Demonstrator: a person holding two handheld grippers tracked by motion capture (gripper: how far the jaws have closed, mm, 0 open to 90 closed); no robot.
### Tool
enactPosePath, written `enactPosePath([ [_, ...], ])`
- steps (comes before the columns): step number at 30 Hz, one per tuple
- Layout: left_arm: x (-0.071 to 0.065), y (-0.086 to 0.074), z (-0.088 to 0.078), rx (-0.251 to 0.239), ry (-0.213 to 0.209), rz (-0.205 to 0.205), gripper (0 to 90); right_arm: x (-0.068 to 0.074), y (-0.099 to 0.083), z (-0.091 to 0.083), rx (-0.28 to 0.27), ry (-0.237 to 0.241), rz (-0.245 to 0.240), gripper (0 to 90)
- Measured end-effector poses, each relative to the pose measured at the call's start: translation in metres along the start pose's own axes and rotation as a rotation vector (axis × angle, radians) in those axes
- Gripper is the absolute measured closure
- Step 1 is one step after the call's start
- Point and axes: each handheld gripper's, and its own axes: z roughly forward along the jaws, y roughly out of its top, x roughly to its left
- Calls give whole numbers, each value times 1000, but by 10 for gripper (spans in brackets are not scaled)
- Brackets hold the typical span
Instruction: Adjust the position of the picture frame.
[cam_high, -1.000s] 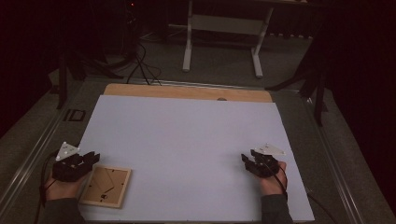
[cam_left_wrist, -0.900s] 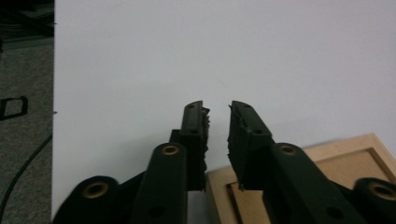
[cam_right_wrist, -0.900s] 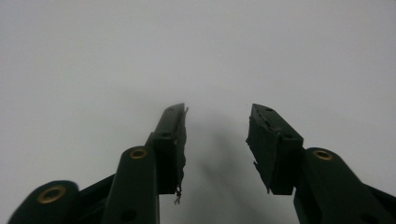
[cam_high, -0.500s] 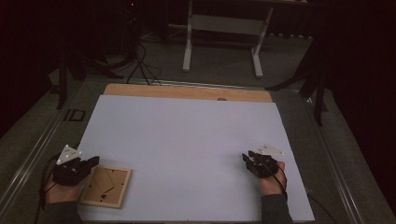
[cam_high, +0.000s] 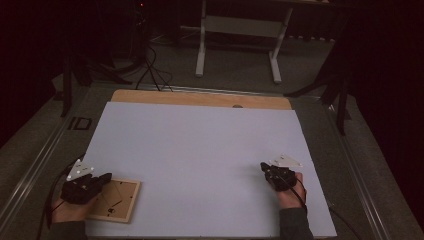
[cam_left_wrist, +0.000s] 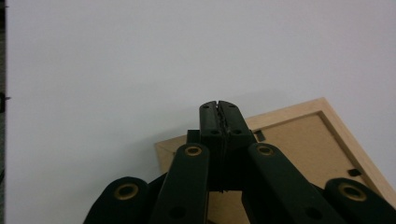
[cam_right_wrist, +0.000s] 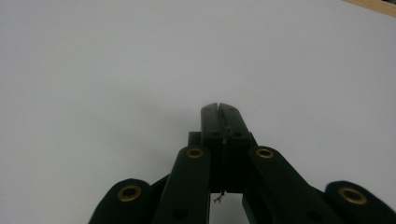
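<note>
White tabletop (cam_high: 200, 150) bears a square pale-wood picture frame (cam_high: 117, 201), backing side up.

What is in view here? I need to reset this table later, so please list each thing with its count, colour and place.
Picture frame: one, light wood, lying back side up at the near left corner of the sheet.
Sheet: one, white, covering most of the table.
Table: one, light wood, a strip bare along the far edge.
Stand: one, white, on the floor beyond the table.
Cables: several, black, on the floor at far left.
Left gripper: one, black, jaws shut, over the frame's near left part.
Right gripper: one, black, jaws shut, over the bare sheet at near right.
Hands: two, one on each gripper.
</note>
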Motion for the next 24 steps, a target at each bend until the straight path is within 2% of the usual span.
enactPosePath([
  [6, -8, 2, 6, 20, -27, 29, 896, 0, 0, 0, -1, 2, 1, 897],
  [15, -15, 3, 13, 62, -32, 55, 896, -1, 0, 0, -8, 2, 1, 896],
  [18, -18, 4, 14, 67, -25, 68, 897, -1, 0, -1, -9, 3, 1, 896],
  [24, -19, 7, 16, 73, -25, 70, 897, 0, 0, 0, -9, 3, 0, 896],
])
